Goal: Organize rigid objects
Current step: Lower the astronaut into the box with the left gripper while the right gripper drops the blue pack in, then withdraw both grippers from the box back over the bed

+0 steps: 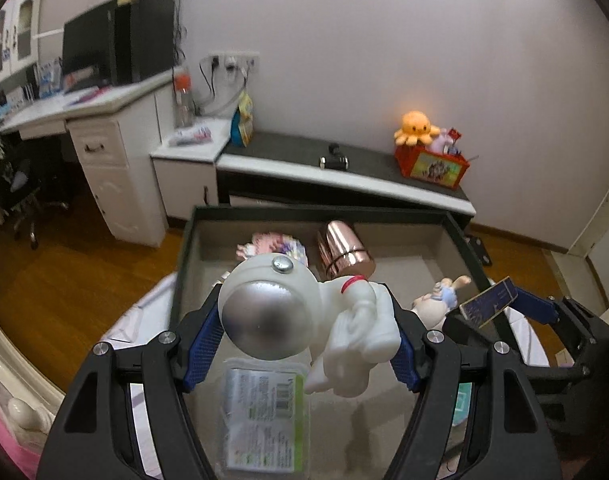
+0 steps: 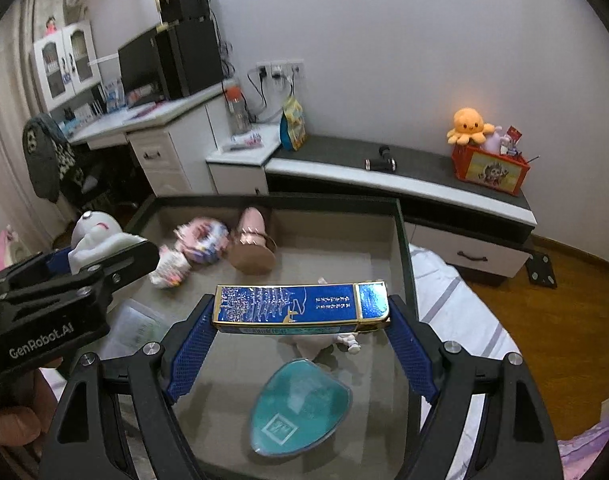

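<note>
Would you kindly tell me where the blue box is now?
In the right wrist view, the blue box is clamped between the right gripper, above the tray and teal case.

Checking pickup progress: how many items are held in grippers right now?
2. White astronaut figure clamped in the left gripper; blue box clamped in the right gripper. Both above the tray.

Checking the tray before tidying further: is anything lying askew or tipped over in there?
Yes. The shiny rose-gold metal cup lies tipped on its side at the back of the dark-rimmed grey tray, beside a pink patterned bundle. Nothing looks spilled.
</note>
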### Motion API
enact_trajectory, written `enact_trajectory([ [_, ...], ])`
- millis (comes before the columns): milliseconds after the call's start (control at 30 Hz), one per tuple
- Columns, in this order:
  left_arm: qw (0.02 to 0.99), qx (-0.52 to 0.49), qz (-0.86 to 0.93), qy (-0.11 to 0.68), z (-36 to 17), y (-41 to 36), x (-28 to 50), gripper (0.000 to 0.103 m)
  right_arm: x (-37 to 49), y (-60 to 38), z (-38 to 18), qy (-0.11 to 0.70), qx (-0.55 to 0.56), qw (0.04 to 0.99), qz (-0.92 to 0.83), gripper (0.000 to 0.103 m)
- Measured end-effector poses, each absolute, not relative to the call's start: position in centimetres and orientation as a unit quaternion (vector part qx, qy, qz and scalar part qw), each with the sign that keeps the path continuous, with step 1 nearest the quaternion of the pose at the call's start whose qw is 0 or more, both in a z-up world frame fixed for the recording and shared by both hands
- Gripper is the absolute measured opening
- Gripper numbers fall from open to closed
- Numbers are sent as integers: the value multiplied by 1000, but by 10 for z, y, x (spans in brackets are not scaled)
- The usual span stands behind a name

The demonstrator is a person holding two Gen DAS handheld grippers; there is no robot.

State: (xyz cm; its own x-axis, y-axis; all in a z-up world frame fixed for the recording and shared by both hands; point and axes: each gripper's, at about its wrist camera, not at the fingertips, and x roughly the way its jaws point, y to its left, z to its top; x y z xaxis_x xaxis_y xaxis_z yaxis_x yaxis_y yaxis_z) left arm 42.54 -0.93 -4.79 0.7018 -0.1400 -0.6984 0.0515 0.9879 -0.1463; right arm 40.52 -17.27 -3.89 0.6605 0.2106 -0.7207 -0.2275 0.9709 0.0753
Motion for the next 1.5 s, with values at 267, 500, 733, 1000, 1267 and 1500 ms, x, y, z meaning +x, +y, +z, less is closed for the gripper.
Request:
enact_trajectory([
  [267, 914, -54, -62, 397, -61, -15, 435, 96, 407, -167, -58, 422, -40, 898, 120, 92],
  [500, 929, -60, -48, 362, -37, -2, 404, 100, 393, -178, -49, 413, -8, 904, 110, 103],
  [733, 948, -63, -26, 311, -6, 16, 345, 103, 357, -185, -21, 370, 29, 923, 106, 103],
  [1000, 958, -40, 1, 285, 17, 28, 276, 103, 285, -192, 20, 310, 53, 944, 101, 103],
  [1267, 965, -34, 15, 261, 24, 34, 211, 103, 215, -204, 57, 256, 60, 961, 82, 103],
  [1500, 965, -32, 22, 259, 22, 30, 168, 103, 167, -204, 70, 231, 50, 969, 73, 103],
])
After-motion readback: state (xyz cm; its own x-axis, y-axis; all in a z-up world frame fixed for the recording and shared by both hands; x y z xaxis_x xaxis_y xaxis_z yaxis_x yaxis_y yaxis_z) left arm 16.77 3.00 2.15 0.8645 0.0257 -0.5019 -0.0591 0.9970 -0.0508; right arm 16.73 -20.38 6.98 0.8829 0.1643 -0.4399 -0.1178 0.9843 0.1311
